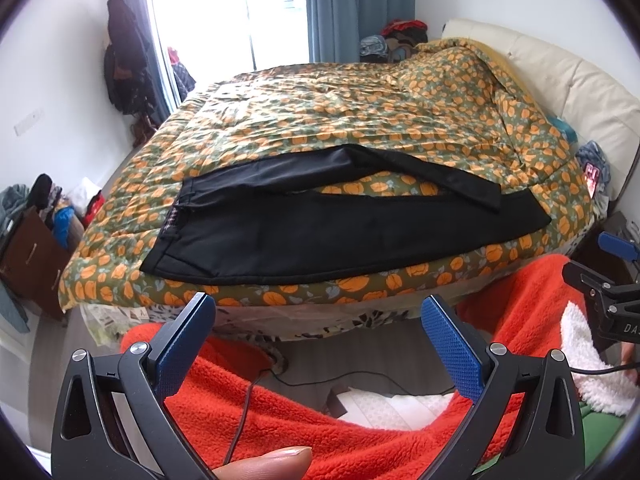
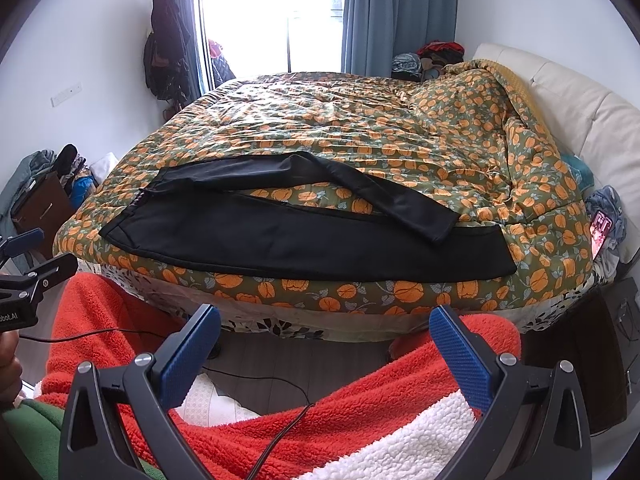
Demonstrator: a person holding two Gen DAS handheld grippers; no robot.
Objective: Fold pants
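Black pants [image 1: 320,224] lie spread along the near edge of the bed, waistband at the left, legs running right. The far leg bends and crosses toward the near leg's hem. They also show in the right wrist view [image 2: 304,240]. My left gripper [image 1: 318,308] is open and empty, held back from the bed edge over my lap. My right gripper [image 2: 324,320] is open and empty, also short of the bed edge. The right gripper's side shows at the far right of the left wrist view [image 1: 612,276]; the left gripper's side shows at the left of the right wrist view [image 2: 28,264].
The bed carries a green quilt with orange flowers [image 1: 360,120], with a cream headboard [image 1: 560,80] at the right. An orange fleece [image 1: 320,420] covers my lap, with a black cable [image 2: 280,432] across it. A brown drawer unit [image 1: 28,256] stands left. Clothes hang by the window [image 1: 124,60].
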